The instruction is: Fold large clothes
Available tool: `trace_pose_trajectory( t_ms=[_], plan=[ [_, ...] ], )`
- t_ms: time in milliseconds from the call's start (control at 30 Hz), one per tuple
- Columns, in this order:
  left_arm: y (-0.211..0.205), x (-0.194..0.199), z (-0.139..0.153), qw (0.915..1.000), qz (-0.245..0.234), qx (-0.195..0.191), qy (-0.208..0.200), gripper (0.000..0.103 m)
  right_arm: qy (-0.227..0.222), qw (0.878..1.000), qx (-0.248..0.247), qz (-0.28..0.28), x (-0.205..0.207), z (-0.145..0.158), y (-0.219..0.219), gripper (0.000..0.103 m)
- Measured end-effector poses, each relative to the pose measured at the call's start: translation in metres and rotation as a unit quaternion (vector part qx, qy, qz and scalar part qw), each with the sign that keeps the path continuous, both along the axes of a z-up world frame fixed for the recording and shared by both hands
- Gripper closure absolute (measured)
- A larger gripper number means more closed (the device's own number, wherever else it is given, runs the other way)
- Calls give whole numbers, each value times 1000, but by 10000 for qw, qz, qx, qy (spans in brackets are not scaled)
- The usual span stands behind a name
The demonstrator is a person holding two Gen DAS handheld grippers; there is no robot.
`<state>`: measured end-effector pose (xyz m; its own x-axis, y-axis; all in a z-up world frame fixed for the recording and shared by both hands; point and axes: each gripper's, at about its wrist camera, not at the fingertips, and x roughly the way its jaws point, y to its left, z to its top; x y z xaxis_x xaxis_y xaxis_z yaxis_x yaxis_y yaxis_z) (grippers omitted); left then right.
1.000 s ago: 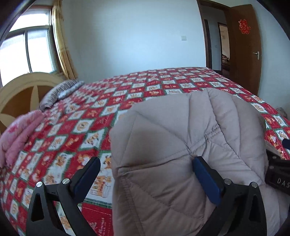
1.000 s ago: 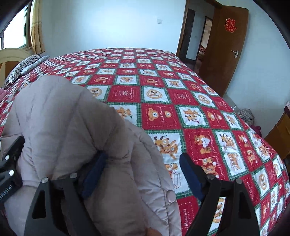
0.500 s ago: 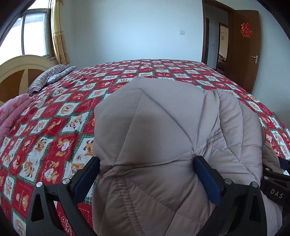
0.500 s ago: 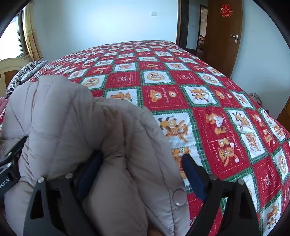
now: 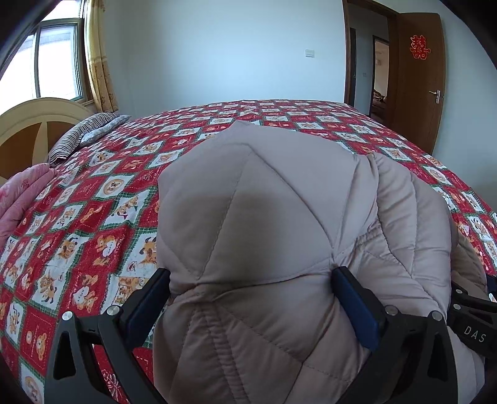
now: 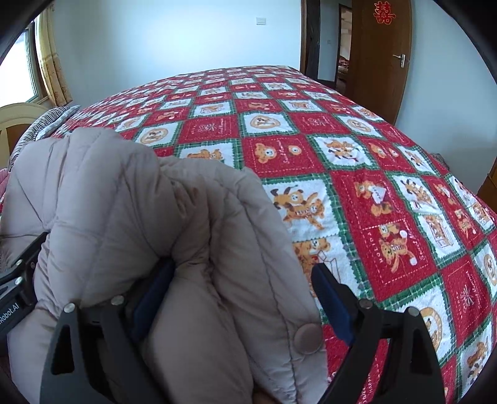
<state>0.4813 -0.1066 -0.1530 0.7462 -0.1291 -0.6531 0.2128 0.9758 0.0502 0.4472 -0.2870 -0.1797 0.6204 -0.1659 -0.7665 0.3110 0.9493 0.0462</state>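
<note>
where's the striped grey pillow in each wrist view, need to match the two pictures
Left wrist view: the striped grey pillow lies at the left, on the red patchwork bedspread beside the cream headboard.
Right wrist view: the pillow is a sliver at the far left edge, just above the beige quilted puffer coat.
Shared landmark: the brown wooden door with a red paper ornament, upper right.

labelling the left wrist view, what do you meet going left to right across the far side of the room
window → curtain → wall switch → doorway → open door
</note>
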Motion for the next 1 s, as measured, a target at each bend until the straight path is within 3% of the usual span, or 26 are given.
trace_pose_trajectory(
  t_ms=[1000],
  plan=[
    [-5,7,-9,9998,-15,113,189,1,245,9987,425,96,9,-12,-8,10]
  ],
)
